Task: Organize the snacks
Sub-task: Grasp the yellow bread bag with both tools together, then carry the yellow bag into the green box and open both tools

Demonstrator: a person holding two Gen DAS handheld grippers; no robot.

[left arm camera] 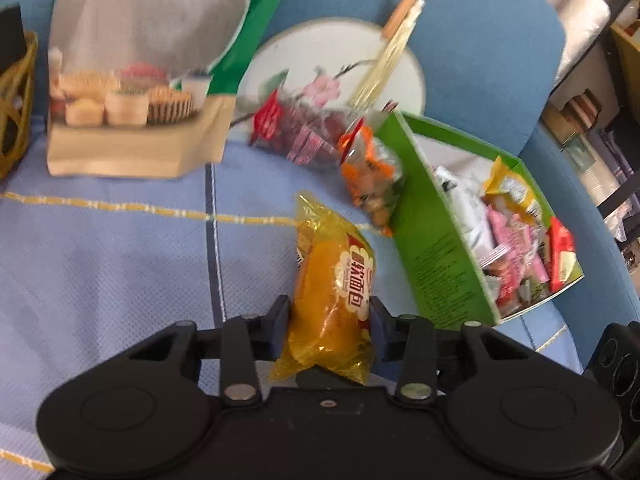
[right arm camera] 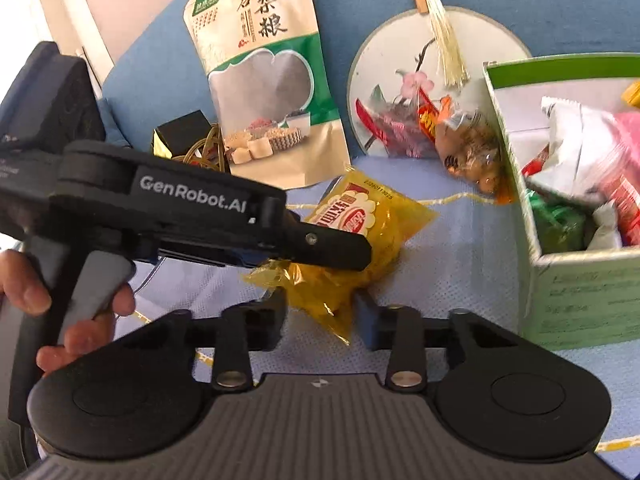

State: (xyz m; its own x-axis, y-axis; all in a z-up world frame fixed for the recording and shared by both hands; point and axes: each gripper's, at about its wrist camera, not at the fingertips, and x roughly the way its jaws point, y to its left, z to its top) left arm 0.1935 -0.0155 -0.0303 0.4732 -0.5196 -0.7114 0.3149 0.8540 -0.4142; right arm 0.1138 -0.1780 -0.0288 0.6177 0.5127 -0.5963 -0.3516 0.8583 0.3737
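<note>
My left gripper (left arm camera: pixel 330 314) is shut on a yellow bread packet (left arm camera: pixel 332 280), held just above the blue cloth; it also shows in the right wrist view (right arm camera: pixel 320 248), gripping the same yellow bread packet (right arm camera: pixel 360 216). My right gripper (right arm camera: pixel 320 316) is open and empty, just below that packet. A green box (left arm camera: pixel 436 248) holding several snack packets stands to the right; it also shows in the right wrist view (right arm camera: pixel 516 152). An orange nut packet (left arm camera: pixel 370 172) and a red packet (left arm camera: pixel 292 128) lie beside the box.
A large green-and-tan grain pouch (left arm camera: pixel 132 68) stands at the back left. A round painted fan (left arm camera: pixel 332 72) with a tassel leans on the blue chair back (left arm camera: pixel 480 40). A woven basket (left arm camera: pixel 14 108) sits at the far left.
</note>
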